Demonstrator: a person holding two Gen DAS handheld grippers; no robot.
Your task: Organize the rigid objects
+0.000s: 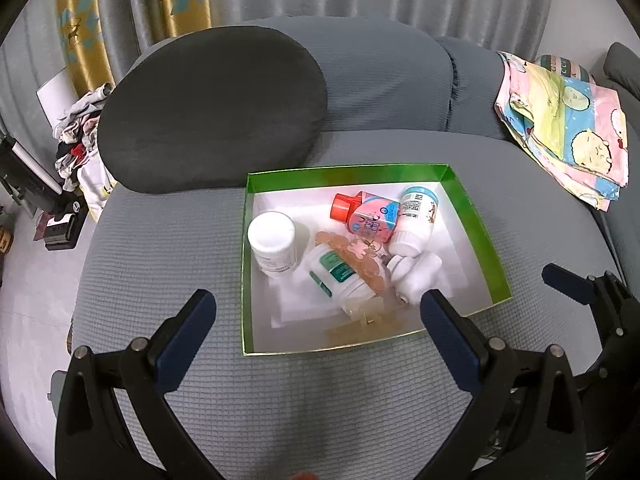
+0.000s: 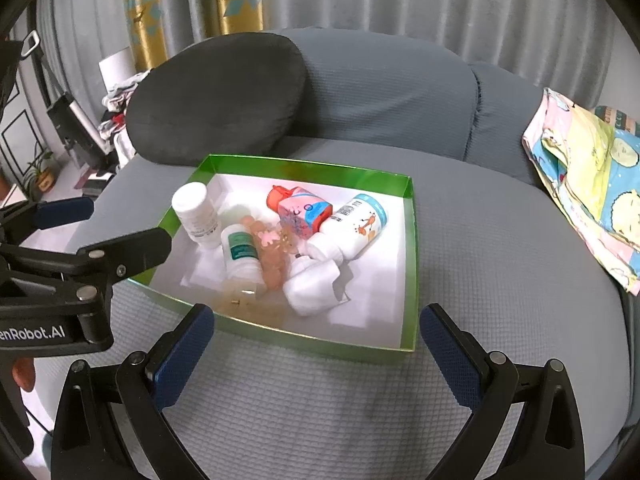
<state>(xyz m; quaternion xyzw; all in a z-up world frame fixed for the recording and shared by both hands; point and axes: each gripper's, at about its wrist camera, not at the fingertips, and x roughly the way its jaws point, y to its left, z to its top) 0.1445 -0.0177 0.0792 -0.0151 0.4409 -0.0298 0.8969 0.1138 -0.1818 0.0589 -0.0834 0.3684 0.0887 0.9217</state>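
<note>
A grey sofa seat [image 1: 168,248] is seen beneath both tools, with a dark grey cushion [image 1: 212,108] propped against the backrest beyond the jaws and a patterned cloth [image 1: 564,120] laid far to the right of them. A green-walled box [image 1: 476,216] with a white floor is set on the seat just ahead of the left gripper [image 1: 318,304], whose jaws are spread wide with nothing between them; in the left wrist view the near wall of the box lies between the two fingertips. The right gripper [image 2: 316,318] is likewise held with jaws spread and empty, the near wall of the box crossing just beyond its tips. All the rigid objects are found inside the box. A white bottle with a blue base [image 2: 352,228] is lying on its side toward the far right corner, touching a pink carton with an orange cap [image 2: 302,212]. A white jar [image 1: 272,244] stands upright at the far left, ahead of the left jaw. A white bottle with a green label [image 1: 336,276] lies near the middle, with a translucent pink item [image 1: 360,260] against it. A small white container [image 2: 312,284] rests nearest the right gripper.
</note>
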